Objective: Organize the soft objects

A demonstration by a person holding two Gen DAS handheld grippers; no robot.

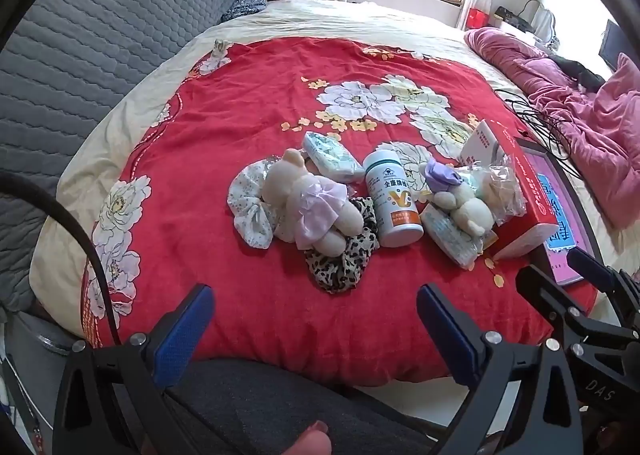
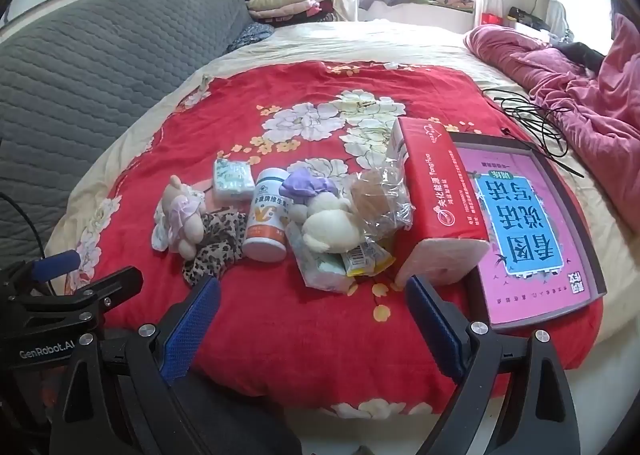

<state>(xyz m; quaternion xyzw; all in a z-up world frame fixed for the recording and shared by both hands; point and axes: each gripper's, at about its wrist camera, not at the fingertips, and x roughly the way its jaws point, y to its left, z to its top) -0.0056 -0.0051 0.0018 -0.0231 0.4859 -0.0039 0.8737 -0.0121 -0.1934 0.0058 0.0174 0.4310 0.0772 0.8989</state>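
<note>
Hovering wide apart at the bottom of the left wrist view, left gripper [image 1: 316, 319] with blue pads [image 1: 182, 329] spread and nothing between them. Lying well ahead of the fingertips on the red floral blanket [image 1: 224, 127]: plush bear in a lilac dress [image 1: 312, 207], resting across a white dotted scrunchie [image 1: 250, 211] and a leopard-print scrunchie [image 1: 344, 255]. Standing just beside the bear, a white supplement bottle [image 1: 394, 199]; behind it, a tissue pack [image 1: 330, 157]. Sitting further right, a second plush toy with a purple bow [image 1: 460, 203] on another tissue pack [image 1: 448, 235]. Peeking in at the right edge, the other gripper's black frame.

Switching to the right wrist view: right gripper [image 2: 312, 307] likewise spread, holding nothing, left pad [image 2: 192, 319] near the leopard-print scrunchie [image 2: 218, 239], right pad close to the red tissue box [image 2: 436, 195]. Showing far more here: the pink book in a tray [image 2: 528, 223], a crinkled clear bag [image 2: 380, 195], a yellow packet [image 2: 366, 257] under the bow toy [image 2: 324, 223]. Hiding mostly behind the dressed bear [image 2: 184, 215] here, the white scrunchie.
</note>
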